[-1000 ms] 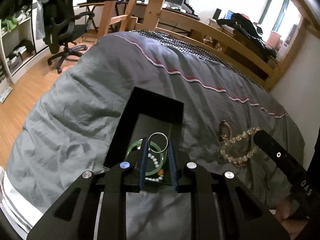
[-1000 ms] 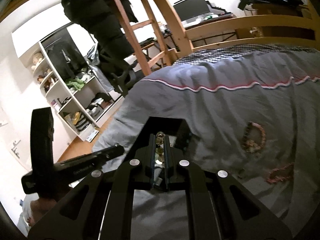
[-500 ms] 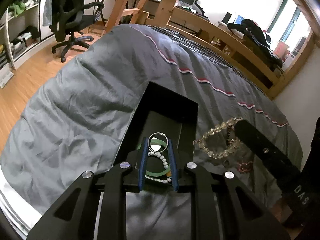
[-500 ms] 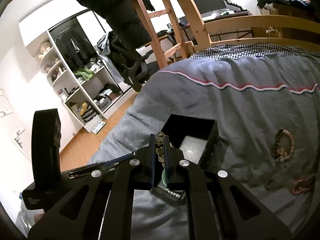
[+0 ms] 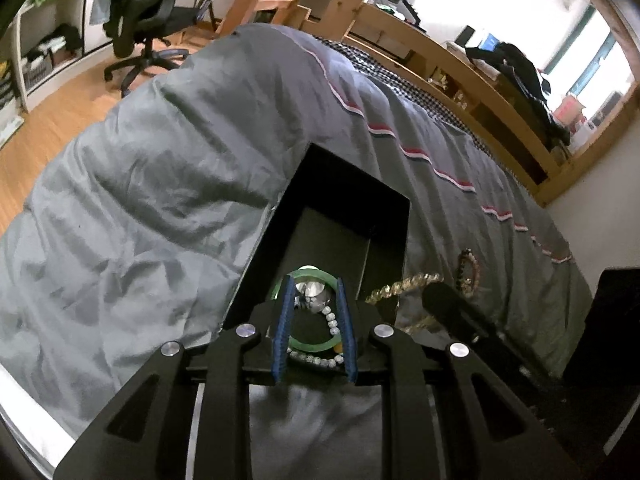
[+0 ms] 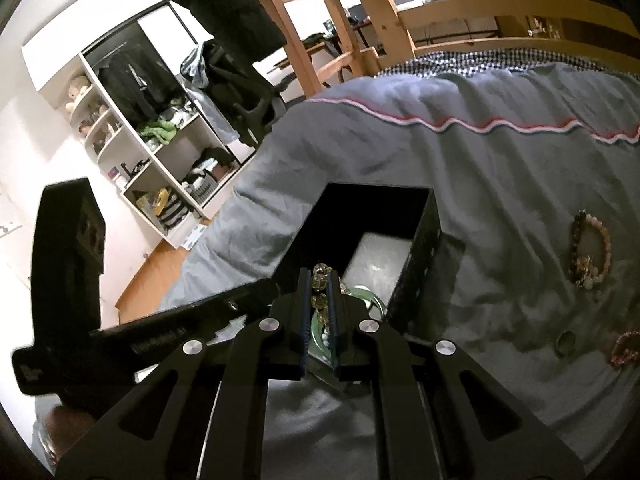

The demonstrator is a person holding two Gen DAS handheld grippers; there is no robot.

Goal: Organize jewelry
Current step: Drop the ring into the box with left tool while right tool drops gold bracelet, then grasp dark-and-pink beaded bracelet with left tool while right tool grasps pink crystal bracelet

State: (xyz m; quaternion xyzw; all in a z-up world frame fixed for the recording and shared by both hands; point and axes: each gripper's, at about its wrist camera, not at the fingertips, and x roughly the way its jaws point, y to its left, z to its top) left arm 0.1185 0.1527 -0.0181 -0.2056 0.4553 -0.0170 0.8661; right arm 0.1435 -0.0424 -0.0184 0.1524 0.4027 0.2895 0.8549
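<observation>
A black open jewelry box [image 5: 340, 184] lies on the grey bedspread; it also shows in the right wrist view [image 6: 424, 232]. Inside lie a green bangle [image 5: 312, 346] and a white bead bracelet [image 5: 330, 320]. My left gripper [image 5: 313, 286] holds a silver ring [image 5: 310, 290] between its fingers, low over the box. My right gripper [image 6: 320, 276] is shut on a yellowish crystal bead bracelet [image 6: 320, 280], which hangs over the box's right edge in the left wrist view [image 5: 404, 284].
On the bedspread right of the box lie a pink-and-dark bead bracelet [image 6: 588, 252], a small ring [image 6: 566, 342] and a pink bracelet [image 6: 624, 348]. A wooden bed rail [image 5: 460, 64], an office chair [image 5: 148, 8] and white shelves [image 6: 160, 152] surround the bed.
My right gripper has carried the crystal bracelet left from the bedspread to over the box. My left gripper has lowered with the ring toward the box's contents.
</observation>
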